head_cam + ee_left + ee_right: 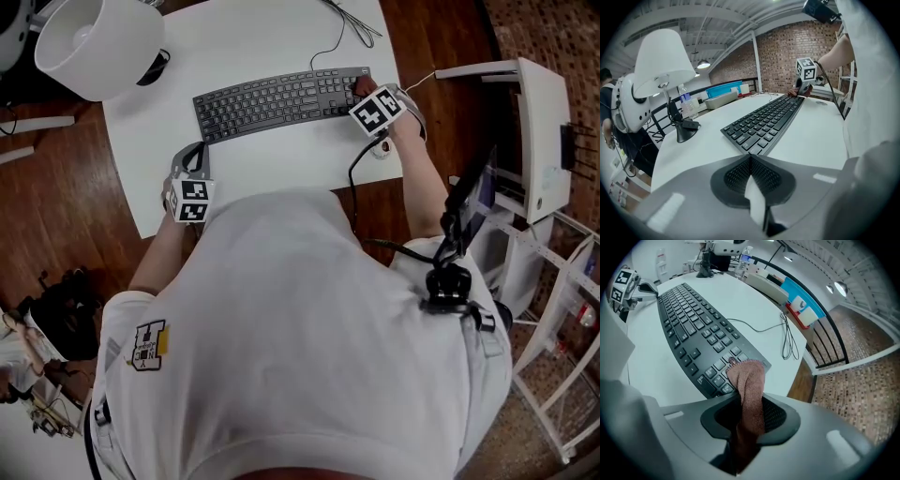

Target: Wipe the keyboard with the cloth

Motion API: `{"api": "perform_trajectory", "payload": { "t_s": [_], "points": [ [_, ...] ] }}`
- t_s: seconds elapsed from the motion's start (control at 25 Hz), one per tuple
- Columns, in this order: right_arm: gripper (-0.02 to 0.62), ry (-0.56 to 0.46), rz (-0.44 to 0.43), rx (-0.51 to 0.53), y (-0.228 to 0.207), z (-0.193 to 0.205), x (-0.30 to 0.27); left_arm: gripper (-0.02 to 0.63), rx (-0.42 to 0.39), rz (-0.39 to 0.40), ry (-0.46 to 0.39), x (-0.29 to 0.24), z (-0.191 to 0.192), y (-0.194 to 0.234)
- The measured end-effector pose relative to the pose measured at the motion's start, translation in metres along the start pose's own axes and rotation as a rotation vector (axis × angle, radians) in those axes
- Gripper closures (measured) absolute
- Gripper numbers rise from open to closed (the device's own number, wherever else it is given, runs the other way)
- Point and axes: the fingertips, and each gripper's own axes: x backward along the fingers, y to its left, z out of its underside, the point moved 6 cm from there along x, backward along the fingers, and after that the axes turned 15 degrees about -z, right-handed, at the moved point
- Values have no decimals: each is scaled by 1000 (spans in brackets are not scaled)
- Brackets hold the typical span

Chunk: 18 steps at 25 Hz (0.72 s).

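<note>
A black keyboard (272, 101) (764, 124) (689, 329) lies across the white table (262, 164). My right gripper (362, 90) (749, 404) is at the keyboard's right end, pointing steeply down. It is shut on a reddish-brown cloth (747, 380) (360, 86). The cloth's free end rests on the keys at that end. My left gripper (193, 161) (751, 161) sits near the keyboard's front left corner, just short of it, with its jaws shut and nothing between them. In the left gripper view the right gripper (799, 90) shows at the keyboard's far end.
A white lamp (98, 42) (663, 61) on a black base (684, 133) stands at the table's back left. The keyboard's thin cable (785, 333) (352, 23) runs over the table behind it. A white rack (539, 131) stands on the wooden floor to the right.
</note>
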Motion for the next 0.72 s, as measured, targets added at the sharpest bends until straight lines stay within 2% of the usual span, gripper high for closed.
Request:
{"api": "perform_trajectory", "payload": {
  "t_s": [0.16, 0.32, 0.48, 0.72],
  "points": [
    [494, 9, 12, -6, -3, 3, 2, 606, 2, -4, -1, 1, 0, -1],
    [494, -35, 8, 91, 28, -27, 19, 606, 14, -7, -7, 1, 1, -4],
    [494, -136, -65, 259, 101, -95, 34, 606, 39, -11, -21, 1, 2, -3],
    [494, -221, -184, 597, 229, -195, 38, 606, 54, -5, -32, -1, 3, 0]
  ]
}}
